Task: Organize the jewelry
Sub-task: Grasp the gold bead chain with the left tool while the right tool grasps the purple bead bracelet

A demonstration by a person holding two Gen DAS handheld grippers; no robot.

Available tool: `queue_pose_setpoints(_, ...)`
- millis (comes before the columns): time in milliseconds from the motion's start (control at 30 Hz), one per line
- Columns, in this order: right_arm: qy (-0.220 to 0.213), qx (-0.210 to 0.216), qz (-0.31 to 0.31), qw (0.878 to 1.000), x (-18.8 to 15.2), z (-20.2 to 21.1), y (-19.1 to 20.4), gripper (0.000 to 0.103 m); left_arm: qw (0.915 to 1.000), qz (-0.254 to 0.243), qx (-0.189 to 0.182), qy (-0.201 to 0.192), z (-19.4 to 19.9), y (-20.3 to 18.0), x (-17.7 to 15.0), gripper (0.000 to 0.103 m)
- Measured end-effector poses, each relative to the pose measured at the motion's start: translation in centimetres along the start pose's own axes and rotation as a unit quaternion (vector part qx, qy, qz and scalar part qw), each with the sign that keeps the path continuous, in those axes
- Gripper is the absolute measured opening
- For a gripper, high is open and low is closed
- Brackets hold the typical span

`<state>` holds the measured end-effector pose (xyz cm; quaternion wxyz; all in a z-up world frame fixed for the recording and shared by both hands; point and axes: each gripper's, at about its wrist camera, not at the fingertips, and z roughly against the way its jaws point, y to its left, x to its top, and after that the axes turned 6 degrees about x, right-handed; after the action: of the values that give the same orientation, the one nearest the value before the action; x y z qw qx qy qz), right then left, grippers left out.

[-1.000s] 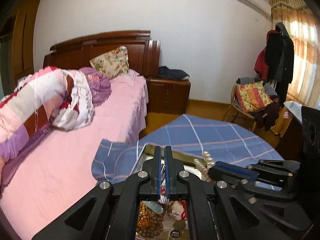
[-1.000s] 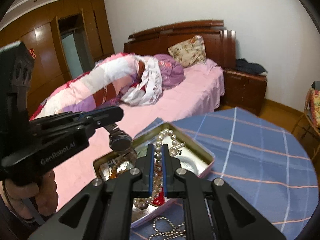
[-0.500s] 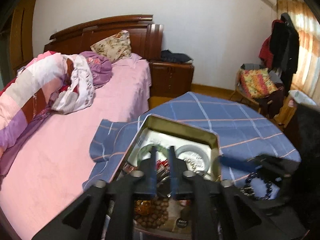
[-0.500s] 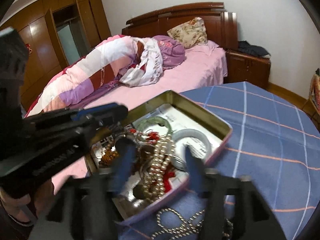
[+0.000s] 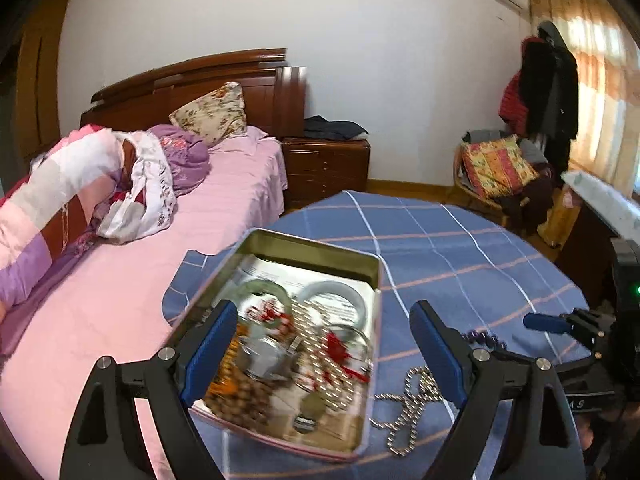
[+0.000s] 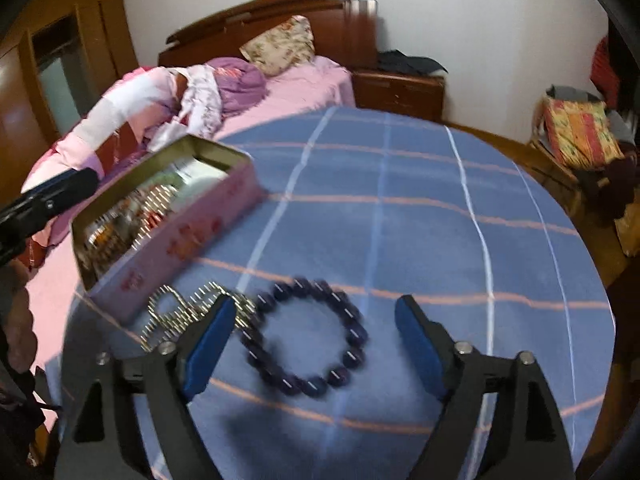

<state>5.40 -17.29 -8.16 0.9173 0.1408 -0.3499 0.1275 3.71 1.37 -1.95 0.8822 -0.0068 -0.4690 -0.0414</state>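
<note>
R gripper is spread wide, nothing pinched, hanging low over the purple bead bracelet, which lies flat on the blue checked worktop btwn the two blue pads. Jaws straddle the ring w/o touching it as far as I can tell, prob lined up to close on it; frame is motion-blurred so exact gap unclear. Just beside its L pad, a silver bead chain lies looped on the cloth, touching or nearly touching the bracelet and right next to the tin's pink side wall.

L gripper also spread, empty, poised above the near end of the open tin, likely ready to pick from it or receive into it.

Tin sits at the worktop edge nearest the bed. Inside: a pale green bangle and a whitish bangle at the far end on printed paper, a pearl strand running down the middle, red bits, brown wooden beads at the near L corner, plus a metal piece too blurred to ID. All jumbled together, no dividers visible.

Silver chain and purple bracelet are the two pieces outside the tin, so sorting looks partway.
</note>
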Motion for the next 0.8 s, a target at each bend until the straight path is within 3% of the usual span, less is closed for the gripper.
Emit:
queue_pose_setpoints(167, 0.020, -0.022, 0.006, 1.000, -0.5, -0.8, -0.1, 0.085, 0.9992, -0.036, -0.003, 0.016, -0.3, -2.8, -1.4, 0.088)
queue_pose_setpoints(300, 0.041, -0.032, -0.002, 0.999, -0.9, -1.6, -1.0, 0.053, 0.9985, -0.049, -0.010, 0.021, -0.3, -3.8, -2.1, 0.088)
queue_pose_setpoints(367, 0.045, -0.037, -0.001, 0.998, -1.1, -1.8, -1.2, 0.051, 0.9983, -0.051, -0.016, 0.024, -0.3, -4.1, -2.3, 0.088)
queue_pose_setpoints(467, 0.046, -0.047, 0.009, 0.998, -1.1, -1.6, -1.0, 0.016, 0.9978, -0.057, -0.021, 0.026, -0.4, -4.9, -2.7, 0.088)
queue_pose_setpoints(600, 0.042, -0.052, 0.018, 0.998, -1.8, -0.9, -1.2, 0.016, 0.9968, -0.066, -0.032, 0.030, -0.3, -6.0, -3.0, 0.088)
queue_pose_setpoints(800, 0.025, -0.077, -0.023, 0.996, -2.0, 0.8, -4.5, 0.016, 0.9934, -0.100, -0.043, 0.037, -0.7, -8.3, -3.6, 0.088)
